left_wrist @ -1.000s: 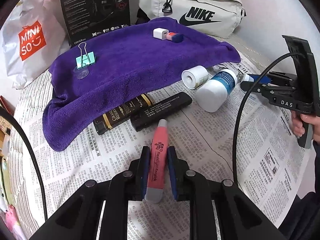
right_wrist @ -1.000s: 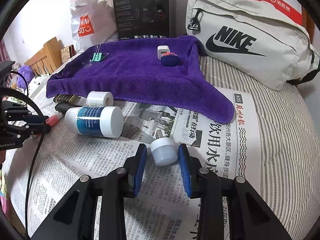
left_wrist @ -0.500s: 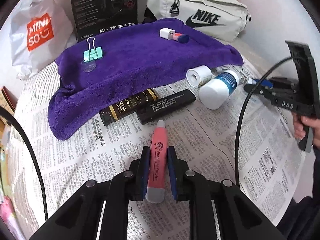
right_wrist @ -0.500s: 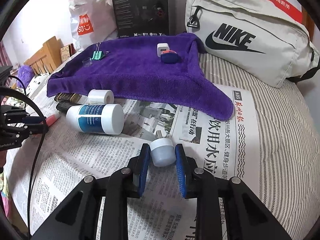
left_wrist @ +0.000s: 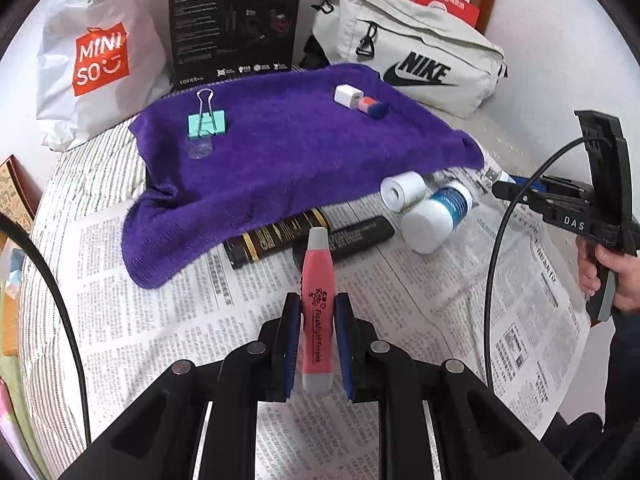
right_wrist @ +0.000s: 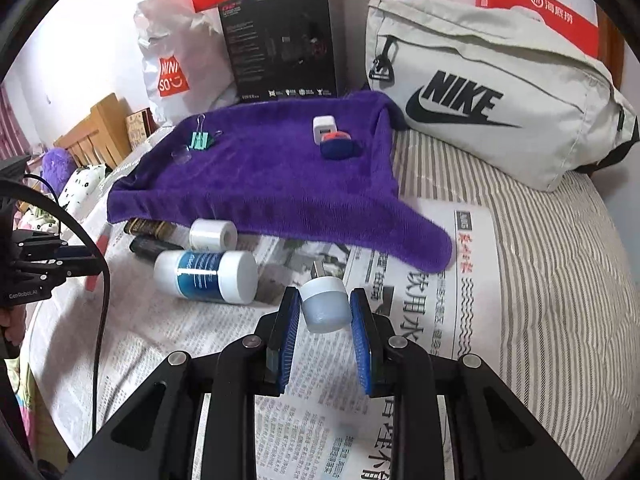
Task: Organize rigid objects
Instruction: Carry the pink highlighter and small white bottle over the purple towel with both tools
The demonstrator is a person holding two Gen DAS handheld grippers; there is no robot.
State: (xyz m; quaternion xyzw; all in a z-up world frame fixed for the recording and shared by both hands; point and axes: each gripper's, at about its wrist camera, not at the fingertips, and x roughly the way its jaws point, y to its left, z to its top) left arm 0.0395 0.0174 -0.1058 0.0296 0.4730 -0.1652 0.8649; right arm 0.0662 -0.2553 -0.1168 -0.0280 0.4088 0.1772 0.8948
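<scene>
**Both claws loaded, placement pending**

Left claw is clamped on the pink flashlight pen; right claw is clamped on the small white USB light. Both are held in front of the purple towel. Judged step: carrying. Next move requires setting each item down on the towel.
</scene>
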